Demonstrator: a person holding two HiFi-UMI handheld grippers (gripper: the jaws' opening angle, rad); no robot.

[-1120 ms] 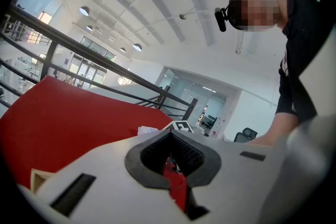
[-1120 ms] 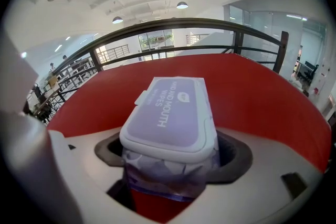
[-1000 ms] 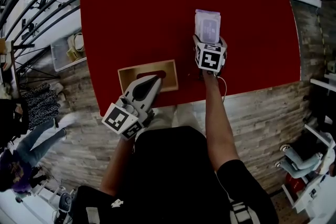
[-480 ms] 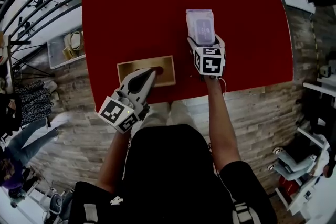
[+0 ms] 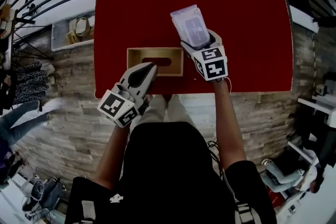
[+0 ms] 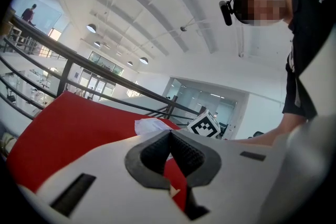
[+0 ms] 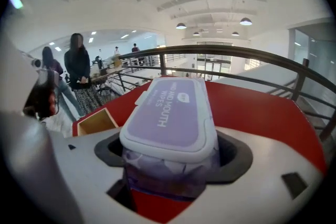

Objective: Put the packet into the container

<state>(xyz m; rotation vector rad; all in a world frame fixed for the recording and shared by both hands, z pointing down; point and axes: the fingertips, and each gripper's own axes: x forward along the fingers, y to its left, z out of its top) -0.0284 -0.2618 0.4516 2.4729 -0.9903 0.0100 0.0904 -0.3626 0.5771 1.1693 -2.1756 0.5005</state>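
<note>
Large office-like hall: mezzanine railing, glass-walled rooms, ceiling lamps.

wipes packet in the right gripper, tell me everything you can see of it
The wipes packet is a soft, translucent pouch with a purple tint and a stiff lilac flip lid, white-rimmed, closed, printed HAND AND MOUTH WIPES. It is lid up, its near end clamped between the jaws of the right gripper, the rest sticking out past them. Nothing else touches it. In the head view it sits over the red table, just beyond the right end of the wooden container.
</note>
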